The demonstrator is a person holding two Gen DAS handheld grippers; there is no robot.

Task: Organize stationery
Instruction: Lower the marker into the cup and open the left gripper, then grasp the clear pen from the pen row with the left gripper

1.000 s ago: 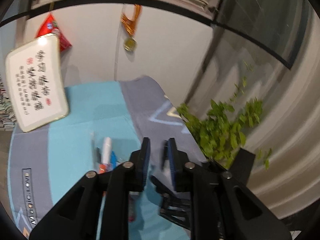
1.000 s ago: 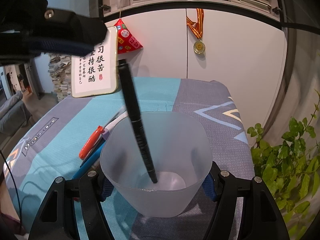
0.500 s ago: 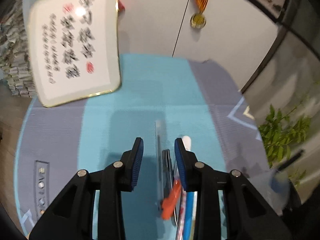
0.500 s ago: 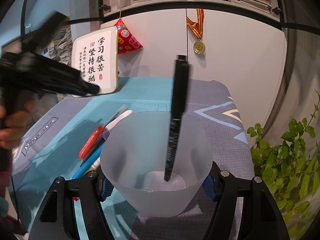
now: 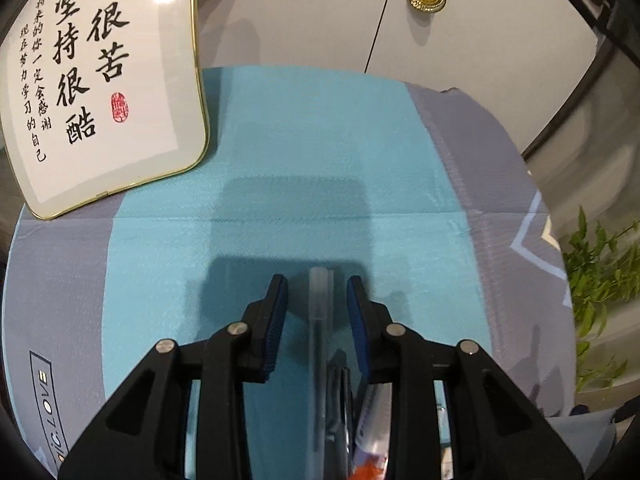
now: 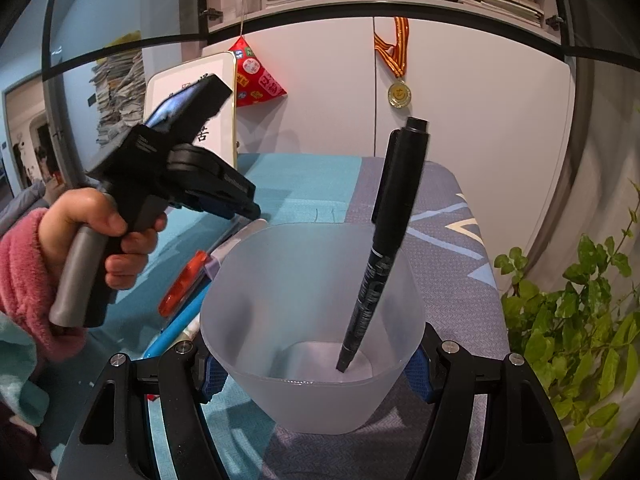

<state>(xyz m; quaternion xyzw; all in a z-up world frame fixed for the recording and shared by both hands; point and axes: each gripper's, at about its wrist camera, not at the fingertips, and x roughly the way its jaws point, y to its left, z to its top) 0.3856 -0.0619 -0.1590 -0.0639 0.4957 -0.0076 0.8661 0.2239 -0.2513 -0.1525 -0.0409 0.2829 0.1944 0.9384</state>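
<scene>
While closing, left gripper (image 5: pixel 317 288) straddles clear pen (image 5: pixel 319 320) (untouched); other pens (image 5: pixel 362 412) alongside; right gripper (image 6: pixel 312 372) clamps frosted cup (image 6: pixel 312 320).

Cup (image 6: pixel 312 320) on tablecloth (image 5: pixel 320 152), clamped between right gripper (image 6: pixel 312 364) fingers. Marker (image 6: pixel 384 248) stands tilted in cup, leaning on right rim. Pens (image 6: pixel 184 284) lie left of cup. Left gripper (image 5: pixel 316 316) closing astride clear pen (image 5: pixel 319 320), pads apart from it. Framed plaque (image 5: pixel 100 80) behind, at left; medal (image 6: pixel 399 94) on cabinet behind table.
</scene>
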